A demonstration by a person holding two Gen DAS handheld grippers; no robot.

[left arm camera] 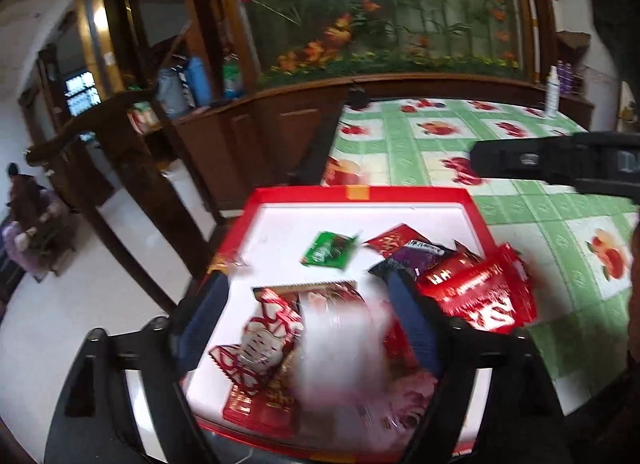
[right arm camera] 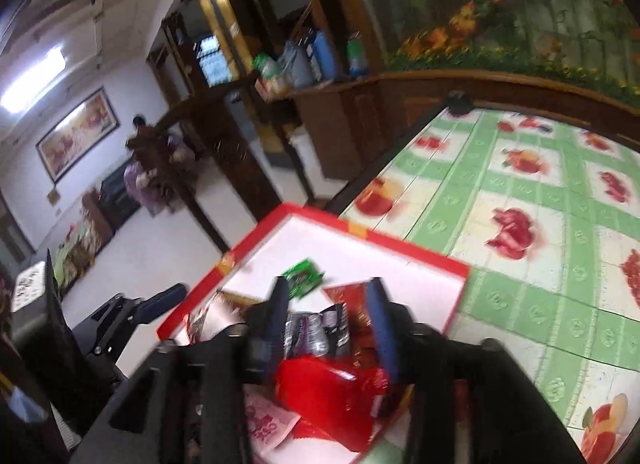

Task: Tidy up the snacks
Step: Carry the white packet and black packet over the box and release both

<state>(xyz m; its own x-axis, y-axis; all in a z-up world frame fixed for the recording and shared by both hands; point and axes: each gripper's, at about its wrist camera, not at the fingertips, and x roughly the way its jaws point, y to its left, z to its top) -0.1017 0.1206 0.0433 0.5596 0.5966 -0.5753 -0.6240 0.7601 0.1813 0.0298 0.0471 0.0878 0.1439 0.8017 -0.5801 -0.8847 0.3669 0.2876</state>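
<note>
Green-and-white checked cloth printed with red fruit covers the bench, which runs along a dark wooden cabinet beneath a large flower mural. At the near left corner of the bench sits a red-rimmed tray with a white floor, and the snacks are gathered inside it. Along the tray's right side lies a heap of red foil packets, with a purple packet tucked behind them. Nearer the left wrist camera, a red-and-white patterned packet rests on flat red sachets at the tray's front. A single green sachet lies apart from the rest on the bare white floor, towards the far side. The left gripper hangs over the front of the tray with its fingers spread wide; a pale, blurred packet sits between them, and whether it is held or merely lying below cannot be determined. The right gripper is over the right-hand heap, its fingers moderately apart, with a dark purple-and-silver packet and a bright red wrapper in the gap; contact with either cannot be confirmed owing to blur. In the left wrist view the right gripper appears as a dark body above the bench at the right edge. A white bottle stands at the far edge of the bench.
</note>
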